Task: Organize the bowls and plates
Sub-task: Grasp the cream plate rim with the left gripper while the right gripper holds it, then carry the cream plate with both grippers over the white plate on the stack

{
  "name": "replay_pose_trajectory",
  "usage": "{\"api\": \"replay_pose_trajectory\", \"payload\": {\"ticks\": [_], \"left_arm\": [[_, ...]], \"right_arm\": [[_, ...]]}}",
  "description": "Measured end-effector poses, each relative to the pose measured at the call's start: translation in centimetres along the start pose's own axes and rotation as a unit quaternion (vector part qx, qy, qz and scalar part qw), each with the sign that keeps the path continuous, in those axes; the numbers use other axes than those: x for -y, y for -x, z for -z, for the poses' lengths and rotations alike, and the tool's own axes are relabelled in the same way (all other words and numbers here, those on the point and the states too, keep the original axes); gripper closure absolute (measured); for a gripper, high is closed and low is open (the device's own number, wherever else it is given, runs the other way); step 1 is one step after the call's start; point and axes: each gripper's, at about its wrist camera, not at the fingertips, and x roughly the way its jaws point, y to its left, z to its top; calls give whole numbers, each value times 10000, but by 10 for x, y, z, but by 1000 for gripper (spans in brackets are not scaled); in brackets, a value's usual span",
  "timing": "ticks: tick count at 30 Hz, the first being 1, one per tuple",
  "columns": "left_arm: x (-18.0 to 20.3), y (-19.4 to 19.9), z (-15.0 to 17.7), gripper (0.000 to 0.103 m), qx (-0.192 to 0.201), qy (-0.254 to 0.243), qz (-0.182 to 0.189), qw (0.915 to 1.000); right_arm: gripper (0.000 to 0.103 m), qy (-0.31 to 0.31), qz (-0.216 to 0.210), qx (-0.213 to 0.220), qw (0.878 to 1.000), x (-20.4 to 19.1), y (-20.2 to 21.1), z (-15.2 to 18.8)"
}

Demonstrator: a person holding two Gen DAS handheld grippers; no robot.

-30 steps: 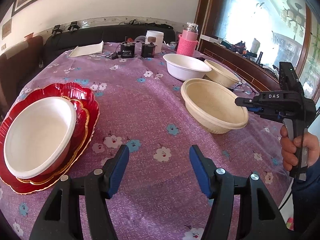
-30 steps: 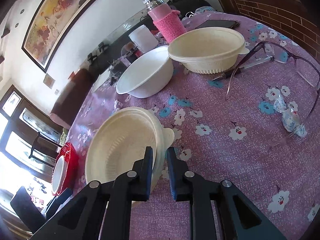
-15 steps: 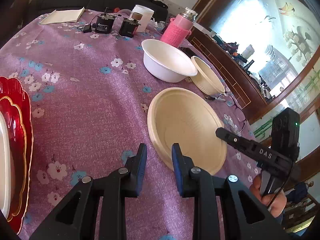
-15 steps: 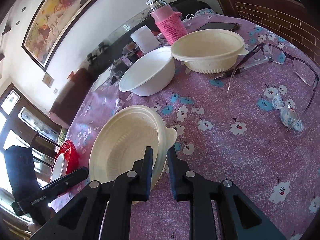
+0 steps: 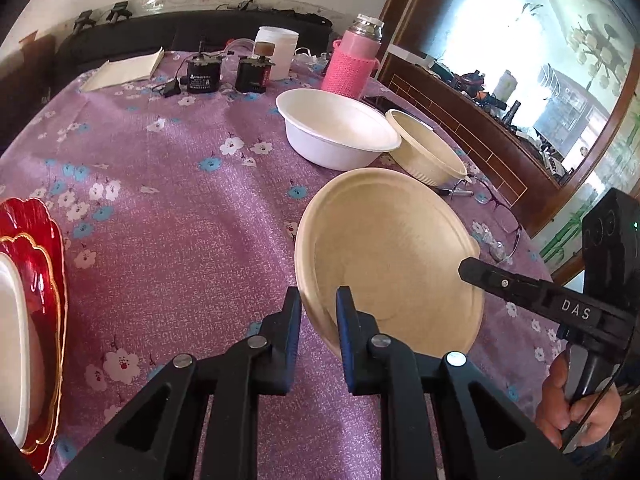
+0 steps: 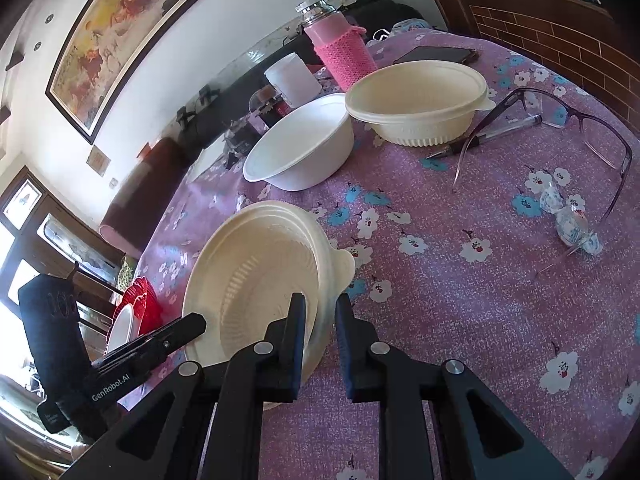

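Observation:
A cream ribbed bowl [image 5: 396,256] is held just above the purple floral tablecloth [image 5: 180,208]. My left gripper [image 5: 319,310] is shut on its near rim. My right gripper [image 6: 319,316] is shut on the opposite rim of the same bowl [image 6: 256,284]. Each gripper shows in the other's view: the right one [image 5: 472,270] at the bowl's far edge, the left one [image 6: 192,324] at the lower left. A white bowl [image 5: 338,128] and a second cream bowl [image 5: 428,150] stand further back. A white bowl [image 5: 12,344] sits on stacked red plates [image 5: 48,240] at the left edge.
A pink-sleeved flask [image 5: 352,60], a white cup [image 5: 278,50], two small black devices [image 5: 204,74], and a notebook [image 5: 124,70] stand at the table's far side. Glasses [image 6: 560,124], a pen [image 6: 496,136], a phone [image 6: 436,55] and wrapped sweets [image 6: 572,220] lie right.
My left gripper has closed from open and taken hold of the cream bowl's rim. The right gripper has kept its hold, and the bowl has tilted up a little.

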Motion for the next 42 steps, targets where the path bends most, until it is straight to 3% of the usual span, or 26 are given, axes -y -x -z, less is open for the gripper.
{"api": "replay_pose_trajectory", "payload": {"ticks": [8, 26, 42], "left_arm": [[2, 24, 11, 86, 234, -182, -198, 9994], [-23, 70, 25, 86, 582, 96, -226, 9980], [-78, 136, 31, 84, 1187, 583, -506, 9899]], "right_arm": [[86, 58, -97, -5, 9999, -13, 10, 6], [86, 431, -274, -127, 9986, -57, 10, 11], [86, 964, -683, -403, 9922, -133, -9, 9]]}}
